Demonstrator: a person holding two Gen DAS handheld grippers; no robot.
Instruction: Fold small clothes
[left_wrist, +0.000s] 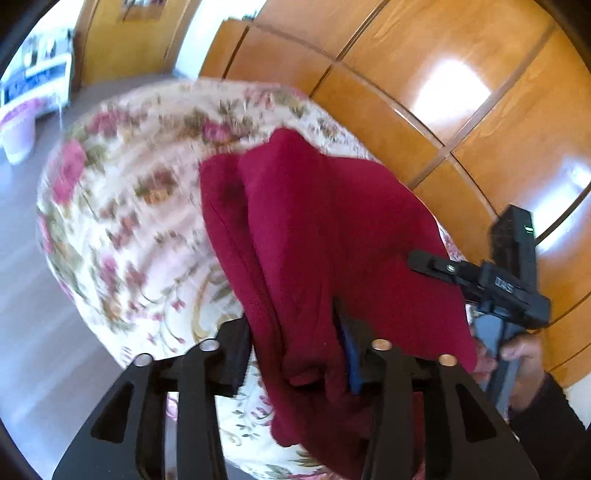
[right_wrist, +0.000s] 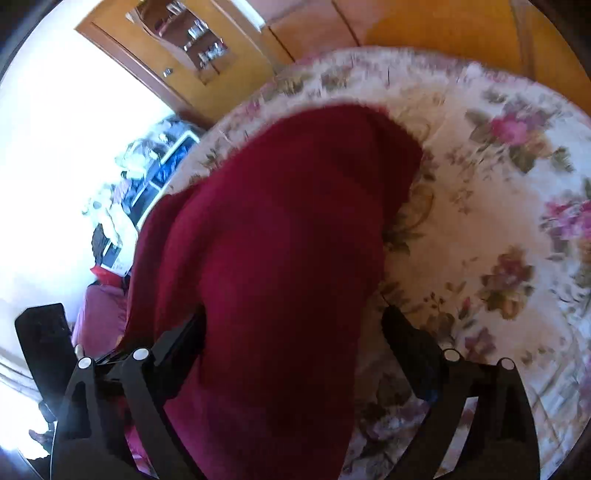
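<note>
Folding this dark red knit garment (left_wrist: 332, 240) well means, by my judgement, laying the lifted half squarely over the half resting on the floral tablecloth (left_wrist: 122, 206), matching edges before letting go. The garment lies across the round table, reaching toward its far edge. In the left wrist view, the left gripper (left_wrist: 299, 354) stands partly spread with bunched red fabric between its jaws; whether the pads press it I cannot tell. In the right wrist view, the right gripper (right_wrist: 291, 354) is spread wide, cloth draped between its jaws, unpinched.
</note>
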